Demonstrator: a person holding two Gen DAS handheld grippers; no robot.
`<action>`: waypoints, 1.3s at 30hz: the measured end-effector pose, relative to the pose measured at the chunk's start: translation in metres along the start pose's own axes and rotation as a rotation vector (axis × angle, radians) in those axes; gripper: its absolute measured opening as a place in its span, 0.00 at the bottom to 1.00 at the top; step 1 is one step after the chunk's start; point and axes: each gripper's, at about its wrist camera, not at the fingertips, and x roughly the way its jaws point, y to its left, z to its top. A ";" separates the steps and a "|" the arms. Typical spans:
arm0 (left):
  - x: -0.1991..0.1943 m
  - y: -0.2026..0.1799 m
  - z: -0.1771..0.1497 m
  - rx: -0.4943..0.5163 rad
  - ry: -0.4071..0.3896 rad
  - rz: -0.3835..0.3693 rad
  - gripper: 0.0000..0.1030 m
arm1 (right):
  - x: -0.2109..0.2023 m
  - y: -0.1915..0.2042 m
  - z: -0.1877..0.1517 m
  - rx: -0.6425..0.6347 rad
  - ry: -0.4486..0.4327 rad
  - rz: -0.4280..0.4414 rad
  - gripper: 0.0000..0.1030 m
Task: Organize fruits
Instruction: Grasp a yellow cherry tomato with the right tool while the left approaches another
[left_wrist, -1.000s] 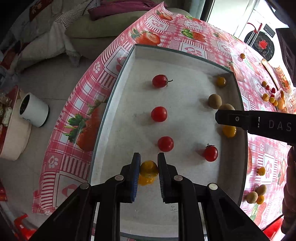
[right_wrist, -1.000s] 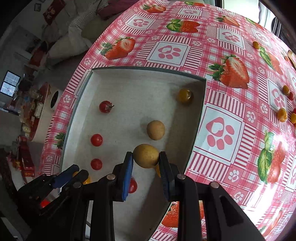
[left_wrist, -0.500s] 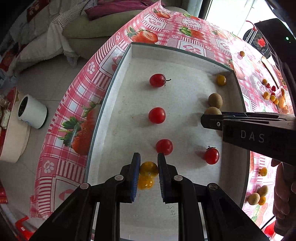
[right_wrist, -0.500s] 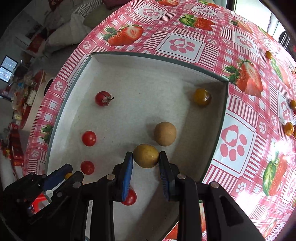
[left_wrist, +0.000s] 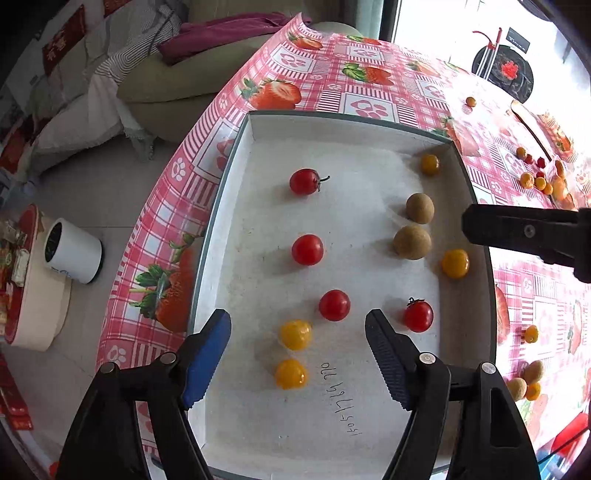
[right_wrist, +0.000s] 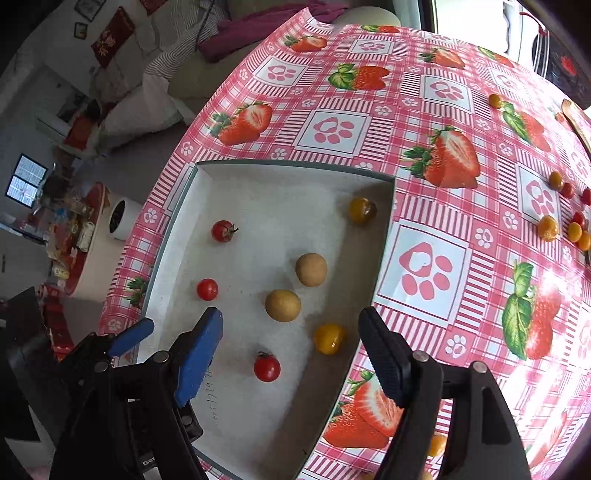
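Note:
A shallow white tray lies on the strawberry tablecloth. Red tomatoes line its left side, and another red one sits near the right. Two yellow tomatoes lie free on the tray floor between the opening jaws of my left gripper, pads off them. In the right wrist view my right gripper hangs above the tray, jaws opening, nothing pressed. Below it rest two brown round fruits and a yellow tomato.
Loose yellow and red fruits lie on the cloth at the far right, with more brown and yellow ones at the table's near right edge. A white cup stands on the floor left of the table. A sofa is behind.
Both grippers have opened. The left let go of a yellow tomato, which lies on the tray. The right let go of a brown fruit and rose away from it.

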 end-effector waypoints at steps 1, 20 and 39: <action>0.000 -0.002 0.002 0.009 0.006 0.002 0.74 | -0.006 -0.007 -0.004 0.018 -0.006 -0.006 0.77; -0.032 -0.141 0.015 0.388 -0.030 -0.190 0.74 | -0.061 -0.121 -0.158 0.256 0.097 -0.234 0.77; 0.006 -0.229 -0.012 0.621 0.110 -0.281 0.71 | -0.054 -0.107 -0.205 0.163 0.058 -0.206 0.60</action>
